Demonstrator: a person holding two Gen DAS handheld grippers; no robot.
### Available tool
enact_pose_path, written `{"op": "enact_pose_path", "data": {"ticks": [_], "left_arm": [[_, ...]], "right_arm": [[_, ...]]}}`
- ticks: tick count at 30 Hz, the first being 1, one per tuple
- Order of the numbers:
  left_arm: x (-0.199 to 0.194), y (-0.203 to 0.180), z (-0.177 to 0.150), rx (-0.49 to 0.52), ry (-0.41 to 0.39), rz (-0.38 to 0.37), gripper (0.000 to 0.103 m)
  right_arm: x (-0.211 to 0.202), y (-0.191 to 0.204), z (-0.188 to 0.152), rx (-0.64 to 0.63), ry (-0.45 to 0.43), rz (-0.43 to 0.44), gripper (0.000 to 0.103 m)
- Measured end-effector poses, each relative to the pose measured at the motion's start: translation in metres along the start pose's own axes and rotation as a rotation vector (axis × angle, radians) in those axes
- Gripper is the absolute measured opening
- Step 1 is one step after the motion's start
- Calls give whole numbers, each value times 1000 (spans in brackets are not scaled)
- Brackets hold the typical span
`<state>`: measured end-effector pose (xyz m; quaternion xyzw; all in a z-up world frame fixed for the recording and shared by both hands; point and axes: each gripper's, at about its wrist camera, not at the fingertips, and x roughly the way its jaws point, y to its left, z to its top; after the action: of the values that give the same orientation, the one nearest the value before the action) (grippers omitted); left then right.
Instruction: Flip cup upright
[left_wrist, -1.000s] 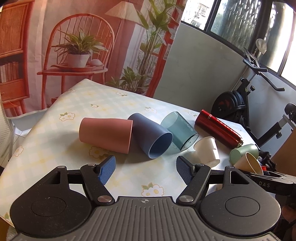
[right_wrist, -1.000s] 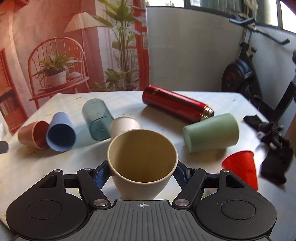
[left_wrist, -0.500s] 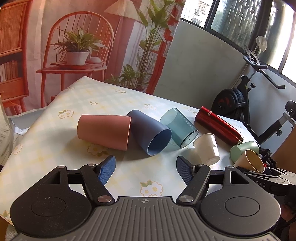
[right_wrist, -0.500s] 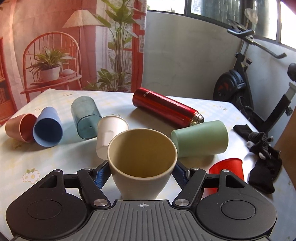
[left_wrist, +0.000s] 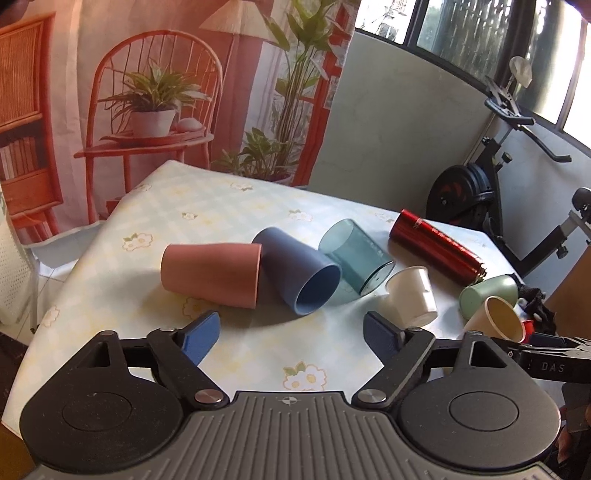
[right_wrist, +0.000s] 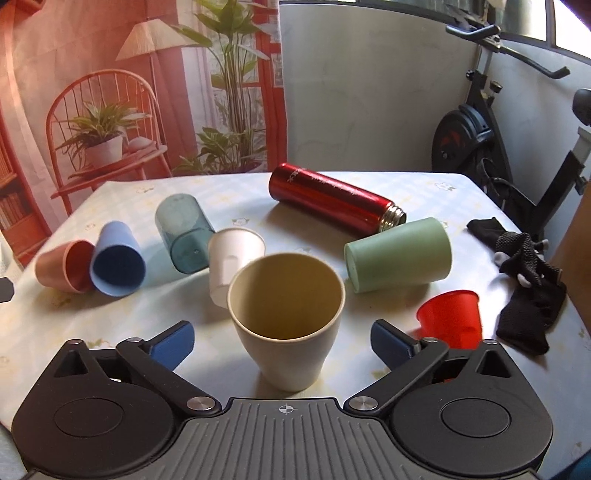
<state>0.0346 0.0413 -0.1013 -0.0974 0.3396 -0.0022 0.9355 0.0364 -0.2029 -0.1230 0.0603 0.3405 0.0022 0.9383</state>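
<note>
Beige tapered plastic cup stood upright between the spread fingers of the right gripper, untouched by either. That flip looked done; only withdrawal remained, while the left gripper hung spread and empty.

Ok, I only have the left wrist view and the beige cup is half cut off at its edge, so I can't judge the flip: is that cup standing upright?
Observer: Yes. In the right wrist view the beige cup stands upright on the table, mouth up.
Operator: Is the right gripper gripping it?
Observer: No. The right gripper is open, with both fingers clear of the cup's sides.
Operator: What's the red bit beside it?
Observer: A small red cup, just right of the beige one and apparently standing mouth down.
</note>
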Motion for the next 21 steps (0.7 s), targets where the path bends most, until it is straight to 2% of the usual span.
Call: {"op": "enact_pose_path", "data": {"ticks": [7, 16, 21], "left_arm": [[-20, -10, 14, 21, -6, -8, 91], [-58, -23, 18, 100, -86, -6, 91], [-70, -27, 18, 103, -118, -6, 91]], "right_arm": [[-35, 5, 13, 23, -4, 16, 102], [-70, 19, 18, 17, -36, 27, 102], [-78, 25, 17, 4, -34, 36, 102]]}}
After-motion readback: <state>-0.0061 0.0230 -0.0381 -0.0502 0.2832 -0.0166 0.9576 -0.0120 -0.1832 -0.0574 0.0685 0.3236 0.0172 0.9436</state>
